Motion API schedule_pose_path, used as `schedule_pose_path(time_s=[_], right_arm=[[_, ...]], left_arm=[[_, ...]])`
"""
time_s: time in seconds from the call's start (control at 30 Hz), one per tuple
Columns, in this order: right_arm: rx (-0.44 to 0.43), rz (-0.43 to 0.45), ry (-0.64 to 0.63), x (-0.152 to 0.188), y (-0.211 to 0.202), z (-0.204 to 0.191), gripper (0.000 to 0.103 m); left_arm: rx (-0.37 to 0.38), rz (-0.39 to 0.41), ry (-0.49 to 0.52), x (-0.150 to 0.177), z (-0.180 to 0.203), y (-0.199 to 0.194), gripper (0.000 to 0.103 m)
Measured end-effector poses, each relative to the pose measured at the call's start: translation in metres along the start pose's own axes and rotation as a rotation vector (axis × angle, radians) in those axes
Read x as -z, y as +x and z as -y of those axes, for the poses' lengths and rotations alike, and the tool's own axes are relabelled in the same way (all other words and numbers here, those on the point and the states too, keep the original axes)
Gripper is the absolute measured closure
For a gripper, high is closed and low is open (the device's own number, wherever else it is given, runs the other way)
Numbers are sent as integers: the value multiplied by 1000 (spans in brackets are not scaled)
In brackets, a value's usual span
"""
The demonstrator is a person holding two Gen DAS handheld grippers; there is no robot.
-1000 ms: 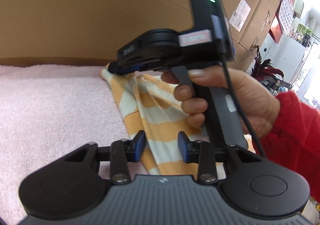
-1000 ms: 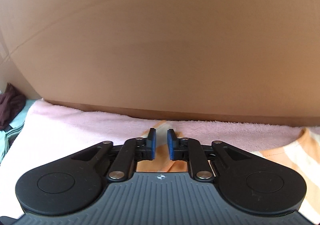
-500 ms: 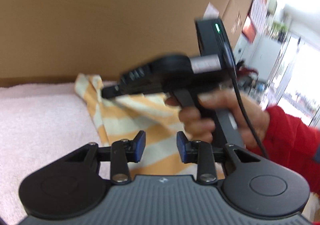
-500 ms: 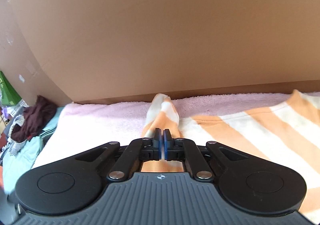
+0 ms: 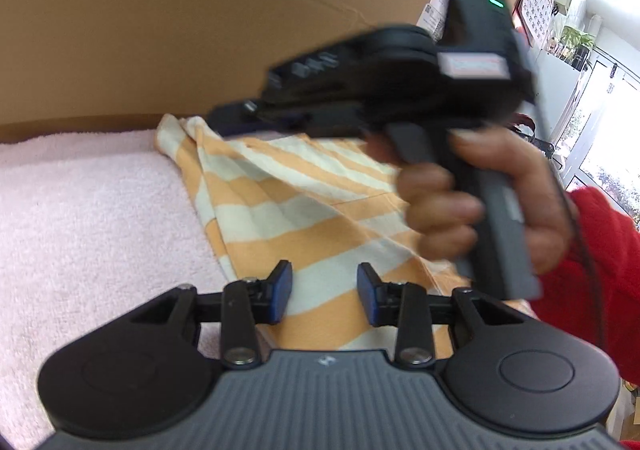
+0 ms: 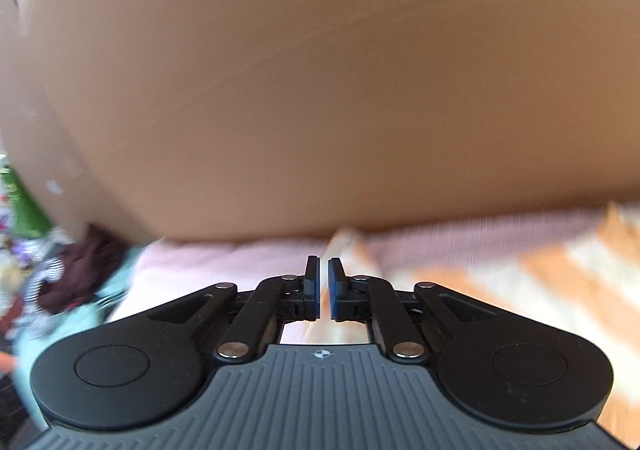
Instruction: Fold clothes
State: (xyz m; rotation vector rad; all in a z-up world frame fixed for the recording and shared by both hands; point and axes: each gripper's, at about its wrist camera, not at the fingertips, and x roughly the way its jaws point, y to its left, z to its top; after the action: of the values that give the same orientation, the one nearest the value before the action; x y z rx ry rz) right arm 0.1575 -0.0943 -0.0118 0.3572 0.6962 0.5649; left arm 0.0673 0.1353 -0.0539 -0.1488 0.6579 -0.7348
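Note:
An orange-and-white striped garment lies spread on a pink towel. My left gripper hovers over its near part, jaws opening, nothing between the blue pads. A hand in a red sleeve holds my right gripper, whose tips sit at the garment's far corner by the cardboard. In the right wrist view my right gripper shows a narrow gap as its jaws open, with no cloth in it. The garment lies blurred to the right.
A tall cardboard wall stands right behind the towel and fills the right wrist view as cardboard. A pile of dark and teal clothes lies off the towel's left end. Boxes and a calendar are at the far right.
The right gripper pinched the garment's corner half a second ago and now shows a gap with no cloth in it. The garment's far corner lies closer to the cardboard. The left gripper stays above the cloth.

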Motion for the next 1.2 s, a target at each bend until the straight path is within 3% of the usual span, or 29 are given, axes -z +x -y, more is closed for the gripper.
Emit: schedule_pose_path(time_s=[0.07,0.17,0.2,0.4,0.47,0.5,0.53,0.57,0.63,0.7,0.77,0.8,0.83,0.9,1.0,1.1,1.2], right_arm=[[5,-47,8,13,-9,3,95],[143,-28,31,27,-15,11,101],[144,-3,59,30,-25,17,94],[-92,-3,128,74,-97,18,94],[-40,-34,126,88,-102,18,94],[-2,-27,128,93,-106,18,95],[21,-8,132,100,-112,19,103],[43,10,136,106,-117,20,100],[-48,33,158,116,-130,16,95],[-154,16,134,129,-134,5,94],[-189,-45,97,143,-119,-12,91],[-178,-62,87,149,-112,-16,91],[-157,-69,83,156,-110,-16,101],[-160,-42,120,165,-113,-7,103],[-171,-16,167,172,-117,1,103],[-138,-3,115,172,-115,-9,103],[-111,5,49,172,-110,-19,103]], left_arm=[[-1,3,10,1,1,0,67],[3,8,18,2,0,-2,66],[6,9,15,2,-1,-2,66],[10,16,35,5,2,-3,60],[22,19,33,4,0,-4,56],[28,21,25,4,-2,-4,56],[33,23,14,2,-3,-3,56],[36,24,7,2,-6,-3,56],[27,25,7,1,-6,-3,57],[0,26,25,0,-2,-4,59],[-47,32,48,2,6,-7,64],[-73,37,56,3,10,-11,72],[-98,43,63,5,15,-15,73],[-77,71,39,12,26,-35,73],[-148,113,91,32,53,-69,74],[-132,107,65,55,70,-89,86],[-104,79,0,78,79,-95,91]])
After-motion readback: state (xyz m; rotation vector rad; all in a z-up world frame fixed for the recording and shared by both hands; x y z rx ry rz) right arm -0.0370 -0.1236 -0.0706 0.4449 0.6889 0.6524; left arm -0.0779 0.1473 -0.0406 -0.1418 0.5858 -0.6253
